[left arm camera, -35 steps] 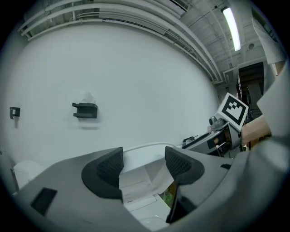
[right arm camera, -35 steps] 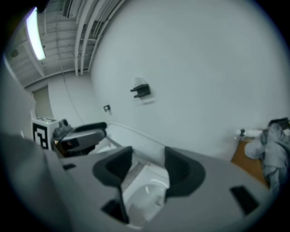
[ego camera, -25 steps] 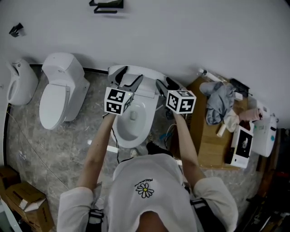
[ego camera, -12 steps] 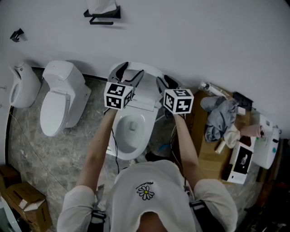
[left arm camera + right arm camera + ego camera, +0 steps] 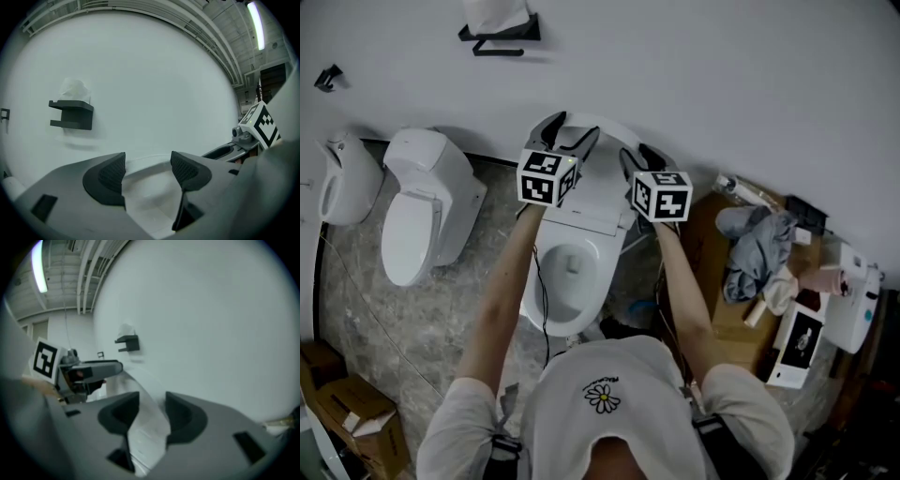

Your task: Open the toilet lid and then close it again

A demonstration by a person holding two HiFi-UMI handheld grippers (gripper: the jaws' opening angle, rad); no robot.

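Lid [image 5: 598, 187] is up, nearly upright over the bowl [image 5: 565, 281], top edge close to the wall [image 5: 722, 75]. Opening half looks about done, I'd say; closing not started. Both grippers sit at the lid's top edge, one each side, likely to steady it so it doesn't slap the wall. Left gripper [image 5: 147, 169]: fingers spread, lid rim in the gap, pads not pressing. Right gripper [image 5: 152, 411]: jaws have just been opening, lid edge runs between them, grip looks loose. Arms both stretched forward, grippers side by side, pointing at the wall and tipped slightly down, marker cubes on top.
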